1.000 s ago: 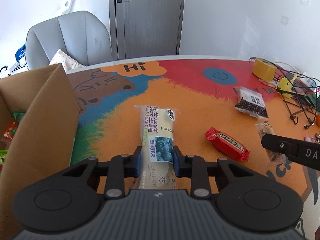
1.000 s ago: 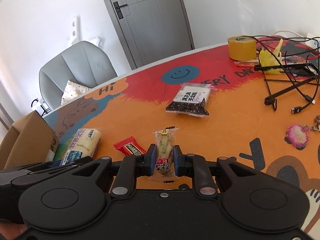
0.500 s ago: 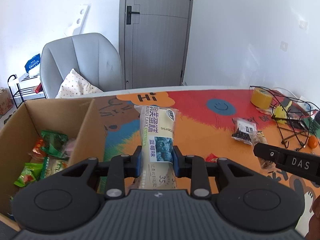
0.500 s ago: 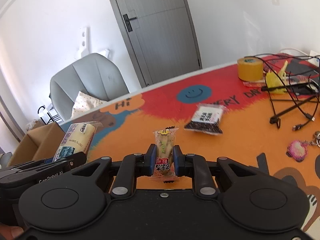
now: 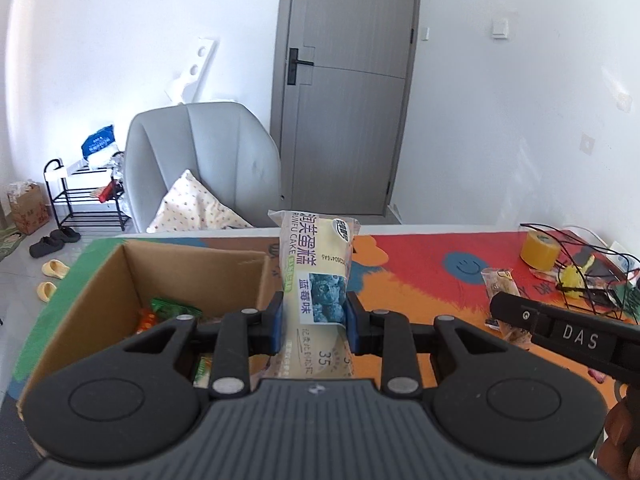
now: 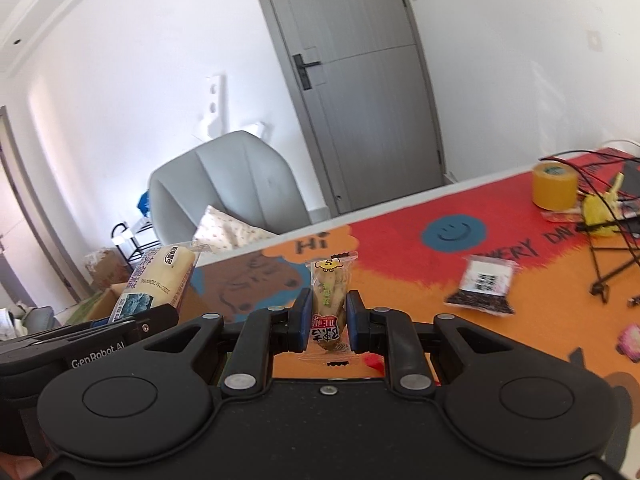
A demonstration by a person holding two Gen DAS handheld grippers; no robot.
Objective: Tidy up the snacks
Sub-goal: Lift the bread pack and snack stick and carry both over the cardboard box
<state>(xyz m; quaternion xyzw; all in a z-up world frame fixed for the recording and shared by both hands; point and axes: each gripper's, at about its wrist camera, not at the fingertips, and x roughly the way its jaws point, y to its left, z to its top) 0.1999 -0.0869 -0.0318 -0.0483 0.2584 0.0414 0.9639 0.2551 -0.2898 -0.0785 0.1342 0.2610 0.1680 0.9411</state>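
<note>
My left gripper [image 5: 314, 320] is shut on a pale yellow blueberry cake pack [image 5: 316, 264], held upright in the air just right of an open cardboard box [image 5: 192, 268]. Green and orange snack packs [image 5: 172, 312] lie inside that box. In the right wrist view my right gripper [image 6: 328, 322] is shut on a small clear-wrapped snack [image 6: 329, 296] with a red label, lifted above the colourful table mat [image 6: 400, 280]. The cake pack [image 6: 156, 280] and left gripper body show at that view's left. A dark seed packet [image 6: 482, 286] lies on the mat to the right.
A yellow tape roll [image 6: 554, 186], a yellow toy, black wire stand and cables crowd the table's far right. A grey chair [image 5: 200, 164] with a cushion stands behind the table, a grey door [image 5: 344, 88] beyond. The right gripper's body [image 5: 568, 336] crosses the left view's right edge.
Both grippers have risen with their snacks and swung left. The box's inside has come into the left view, and the table now sits lower in both views.
</note>
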